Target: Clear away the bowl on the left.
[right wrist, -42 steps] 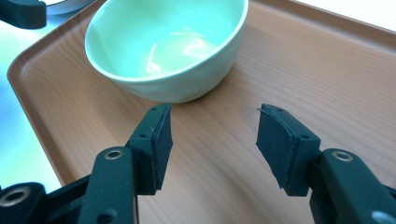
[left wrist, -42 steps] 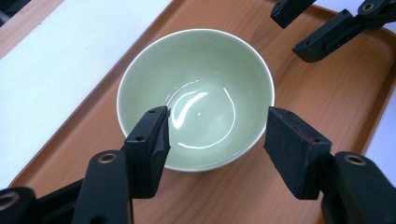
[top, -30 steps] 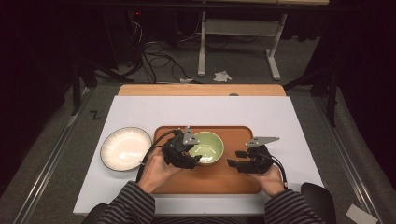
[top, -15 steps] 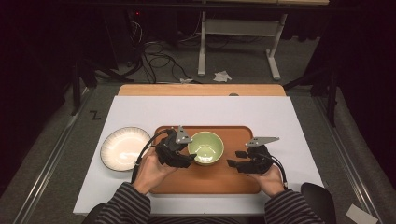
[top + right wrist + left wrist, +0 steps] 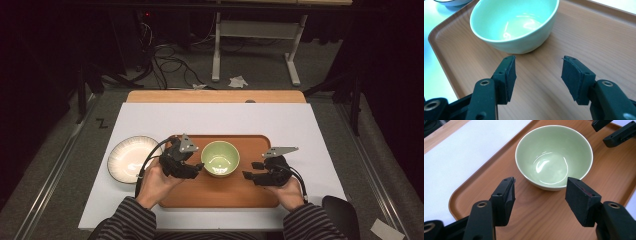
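A pale green bowl (image 5: 220, 158) stands empty and upright on a brown wooden tray (image 5: 225, 192). My left gripper (image 5: 195, 170) hovers just left of the bowl (image 5: 554, 157), open, with nothing between its jaws. My right gripper (image 5: 250, 176) sits to the bowl's right over the tray (image 5: 579, 37), open and holding nothing, a short gap from the bowl (image 5: 514, 25). The left gripper view catches the right gripper's fingertips (image 5: 616, 137) at the top right corner.
A white ribbed plate (image 5: 131, 159) lies on the white table cover (image 5: 215, 117) left of the tray. A wooden table edge (image 5: 215, 96) runs along the far side. Beyond it are floor cables and a metal stand (image 5: 255, 45).
My left gripper has drawn back leftward from the bowl's rim, its jaws now clear of the bowl. The right gripper has stayed in place.
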A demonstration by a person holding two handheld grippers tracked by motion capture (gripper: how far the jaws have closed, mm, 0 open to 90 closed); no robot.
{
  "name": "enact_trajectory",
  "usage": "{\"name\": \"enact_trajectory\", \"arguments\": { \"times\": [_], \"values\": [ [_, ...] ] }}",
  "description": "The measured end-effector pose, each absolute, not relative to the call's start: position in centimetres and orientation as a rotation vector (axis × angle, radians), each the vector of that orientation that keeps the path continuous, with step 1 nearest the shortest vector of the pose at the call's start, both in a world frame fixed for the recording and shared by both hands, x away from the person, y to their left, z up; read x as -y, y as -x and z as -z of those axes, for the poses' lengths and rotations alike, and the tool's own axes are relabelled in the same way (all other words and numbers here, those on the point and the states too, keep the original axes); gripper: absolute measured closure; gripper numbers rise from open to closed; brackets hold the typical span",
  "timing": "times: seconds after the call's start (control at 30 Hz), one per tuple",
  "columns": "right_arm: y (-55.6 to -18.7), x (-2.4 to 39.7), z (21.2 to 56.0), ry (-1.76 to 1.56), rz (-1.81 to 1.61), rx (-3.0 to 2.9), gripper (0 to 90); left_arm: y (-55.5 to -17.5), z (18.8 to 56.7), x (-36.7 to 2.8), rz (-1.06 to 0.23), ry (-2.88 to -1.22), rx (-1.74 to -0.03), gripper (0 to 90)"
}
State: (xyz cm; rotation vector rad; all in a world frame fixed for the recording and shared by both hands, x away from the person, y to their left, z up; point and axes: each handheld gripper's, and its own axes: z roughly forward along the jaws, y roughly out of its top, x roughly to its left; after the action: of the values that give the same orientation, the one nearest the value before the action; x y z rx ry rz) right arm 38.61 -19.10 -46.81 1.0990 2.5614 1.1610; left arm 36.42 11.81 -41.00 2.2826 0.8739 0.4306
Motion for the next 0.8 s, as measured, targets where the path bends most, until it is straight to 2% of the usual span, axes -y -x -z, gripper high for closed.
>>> {"name": "enact_trajectory", "arguments": {
  "times": [0.8],
  "values": [
    [-38.6,19.0,46.9,-1.116,-1.155,-2.564,46.5,-35.9,41.3,-14.8,-0.382,-2.252,-0.960,41.3]
  ]
}}
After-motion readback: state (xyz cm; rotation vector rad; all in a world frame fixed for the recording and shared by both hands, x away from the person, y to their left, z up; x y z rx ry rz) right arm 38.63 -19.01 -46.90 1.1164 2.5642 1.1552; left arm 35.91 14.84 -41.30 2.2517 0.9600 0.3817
